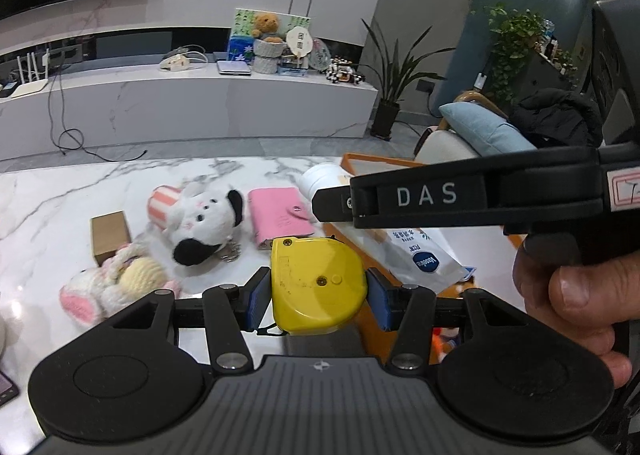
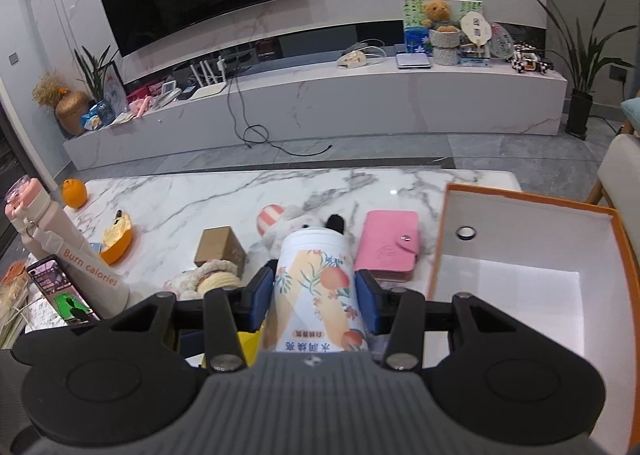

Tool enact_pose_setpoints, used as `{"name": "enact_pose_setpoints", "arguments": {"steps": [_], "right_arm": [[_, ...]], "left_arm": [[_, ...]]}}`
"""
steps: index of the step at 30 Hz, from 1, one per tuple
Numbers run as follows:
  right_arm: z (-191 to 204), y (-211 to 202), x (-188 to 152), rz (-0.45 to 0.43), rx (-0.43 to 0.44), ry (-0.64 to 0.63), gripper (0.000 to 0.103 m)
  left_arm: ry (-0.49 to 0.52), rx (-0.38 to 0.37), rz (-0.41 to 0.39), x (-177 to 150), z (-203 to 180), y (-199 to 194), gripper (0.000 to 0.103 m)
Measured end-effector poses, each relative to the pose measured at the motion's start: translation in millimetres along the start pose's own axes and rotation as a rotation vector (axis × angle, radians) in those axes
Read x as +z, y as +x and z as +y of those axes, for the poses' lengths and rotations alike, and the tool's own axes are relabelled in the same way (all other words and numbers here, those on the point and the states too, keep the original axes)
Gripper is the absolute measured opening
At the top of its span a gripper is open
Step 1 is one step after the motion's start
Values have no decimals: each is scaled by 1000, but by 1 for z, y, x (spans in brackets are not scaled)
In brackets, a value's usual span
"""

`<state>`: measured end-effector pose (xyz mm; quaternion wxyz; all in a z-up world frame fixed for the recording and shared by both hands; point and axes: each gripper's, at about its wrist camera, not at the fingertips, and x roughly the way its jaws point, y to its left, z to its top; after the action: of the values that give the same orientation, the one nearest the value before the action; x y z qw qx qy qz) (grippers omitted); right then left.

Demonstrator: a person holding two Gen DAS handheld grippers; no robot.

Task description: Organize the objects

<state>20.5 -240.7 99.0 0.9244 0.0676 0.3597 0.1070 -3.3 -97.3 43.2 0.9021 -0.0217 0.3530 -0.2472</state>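
My left gripper (image 1: 318,291) is shut on a yellow tape measure (image 1: 316,283), held above the marble table (image 1: 80,199). My right gripper (image 2: 314,297) is shut on a white tube with a peach print (image 2: 316,295), its cap end pointing away from me. In the left wrist view that same tube (image 1: 320,181) shows at the tip of the other gripper, which a hand (image 1: 576,311) holds. An orange-rimmed white box (image 2: 520,251) sits to the right; a small ring (image 2: 465,232) lies in it.
On the table lie a pink wallet (image 2: 390,243), a black-and-white plush (image 1: 204,223), a knitted pink-and-cream toy (image 1: 116,283), a brown carton (image 2: 220,247), a bottle (image 2: 64,255), a phone (image 2: 60,287) and orange pieces (image 2: 74,193). A Vaseline pack (image 1: 420,255) lies near the box.
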Motion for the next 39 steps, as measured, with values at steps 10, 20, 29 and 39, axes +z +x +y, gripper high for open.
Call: {"name": "enact_pose_setpoints", "arguments": {"steps": [10, 20, 29, 39], "right_arm": [[-36, -25, -2, -36, -44, 51, 48], [-73, -39, -6, -51, -101, 88, 48], [-96, -43, -13, -44, -158, 86, 47], [-116, -36, -25, -7, -221, 78, 47]], "left_arm": [[15, -62, -22, 10, -29, 12, 59], [44, -108, -16, 14, -60, 33, 59], [75, -142, 4, 10, -81, 52, 59], [107, -143, 51, 2, -98, 75, 59]]}}
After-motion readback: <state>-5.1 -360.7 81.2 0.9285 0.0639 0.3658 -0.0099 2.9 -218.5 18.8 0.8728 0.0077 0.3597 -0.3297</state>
